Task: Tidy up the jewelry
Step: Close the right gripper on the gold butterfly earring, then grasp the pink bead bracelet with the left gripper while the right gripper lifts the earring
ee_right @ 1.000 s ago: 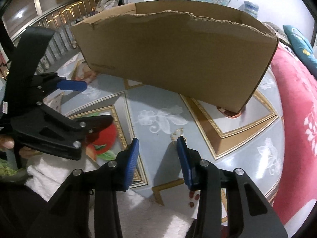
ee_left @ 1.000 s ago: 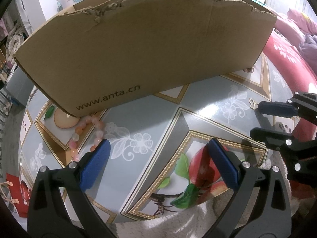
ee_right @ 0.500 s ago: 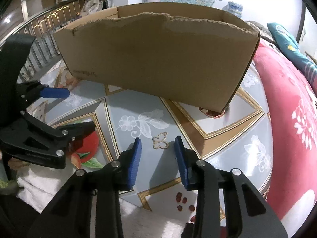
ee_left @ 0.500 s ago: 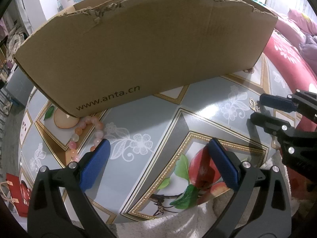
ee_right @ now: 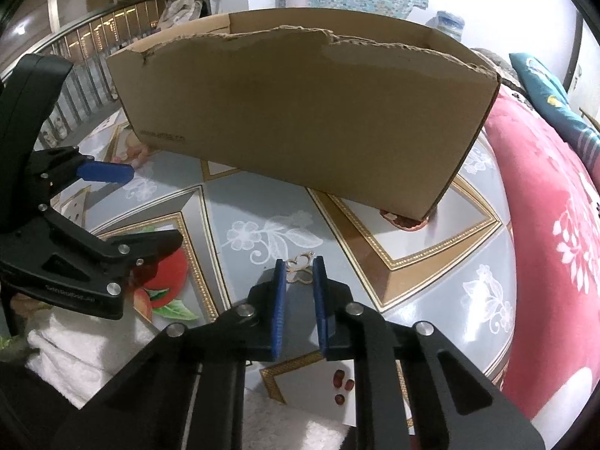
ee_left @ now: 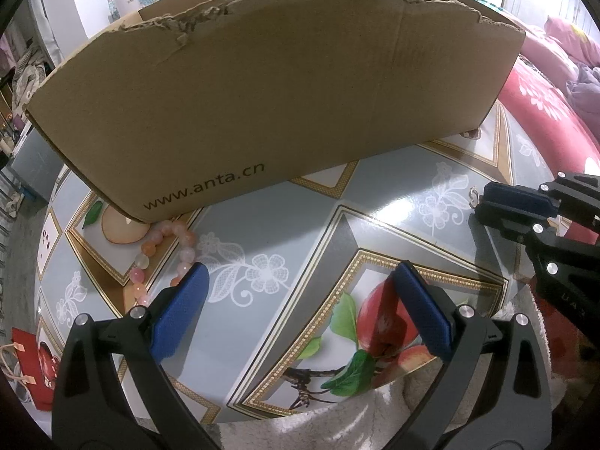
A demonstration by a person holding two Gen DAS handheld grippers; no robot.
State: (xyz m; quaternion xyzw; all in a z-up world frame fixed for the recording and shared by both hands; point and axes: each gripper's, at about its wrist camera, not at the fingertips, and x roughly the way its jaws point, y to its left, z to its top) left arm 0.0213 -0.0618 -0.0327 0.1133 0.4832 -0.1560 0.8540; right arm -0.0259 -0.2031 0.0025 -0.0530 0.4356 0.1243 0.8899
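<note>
My right gripper (ee_right: 299, 266) is closing on the small gold ornament (ee_right: 299, 270) lying on the patterned table (ee_right: 431, 292) — pads nearly touching it. My left gripper (ee_left: 300, 281) hangs wide open, empty, near the bead bracelet (ee_left: 165, 247) beside the cardboard box (ee_left: 277, 101).

Cardboard box (ee_left: 262, 93): matt brown corrugated paper, rough torn top edge. Surface (ee_left: 375, 206) is glossy, smooth printed covering with glare; bead bracelet (ee_left: 161, 247) looks polished stone or glass. Earring (ee_right: 299, 270) is shiny gold-tone metal; fingers (ee_right: 278, 307) have textured blue rubbery pads on matt black plastic.
</note>
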